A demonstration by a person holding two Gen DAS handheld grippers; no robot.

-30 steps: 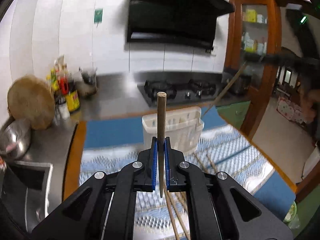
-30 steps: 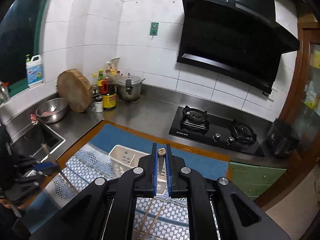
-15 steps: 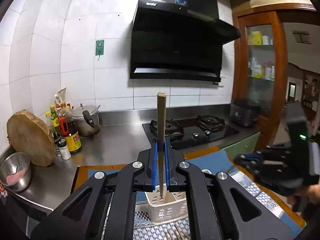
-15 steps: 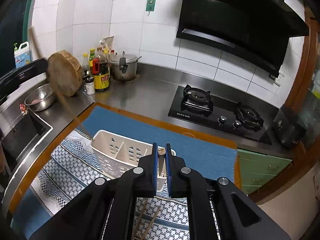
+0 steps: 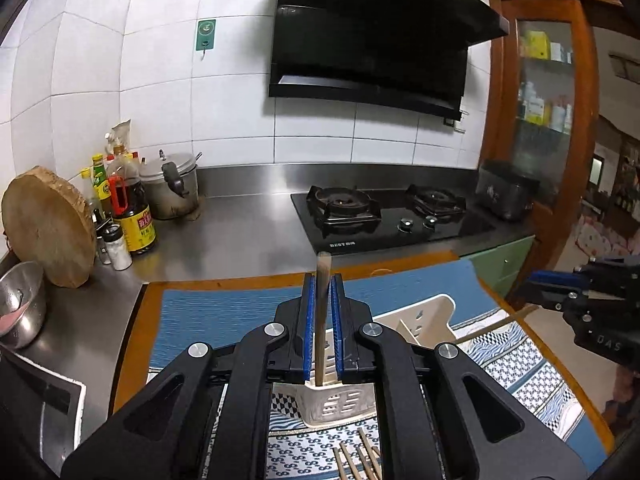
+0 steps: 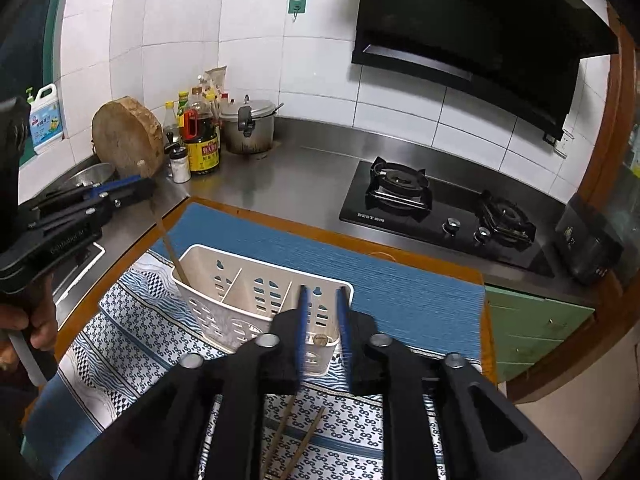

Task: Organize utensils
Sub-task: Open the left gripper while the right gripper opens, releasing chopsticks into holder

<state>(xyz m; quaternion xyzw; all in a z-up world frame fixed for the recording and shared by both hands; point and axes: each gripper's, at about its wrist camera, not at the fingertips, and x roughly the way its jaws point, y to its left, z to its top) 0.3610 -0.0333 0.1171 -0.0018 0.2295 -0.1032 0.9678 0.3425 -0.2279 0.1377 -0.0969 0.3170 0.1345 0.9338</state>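
Dim kitchen, fisheye-warped edges; steel glare

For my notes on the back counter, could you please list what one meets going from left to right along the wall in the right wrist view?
Detergent jug → round wooden chopping block → dark sauce bottle → metal pot → gas hob → black appliance.

I see my black left tool (image 5: 322, 322) with blue pads, a cream slotted plastic caddy (image 6: 256, 296), brown wooden chopsticks (image 6: 298, 440) on a blue-and-white patterned cloth (image 6: 132, 344), a plain blue mat (image 6: 400, 292), and the grey steel surface (image 6: 296, 184).
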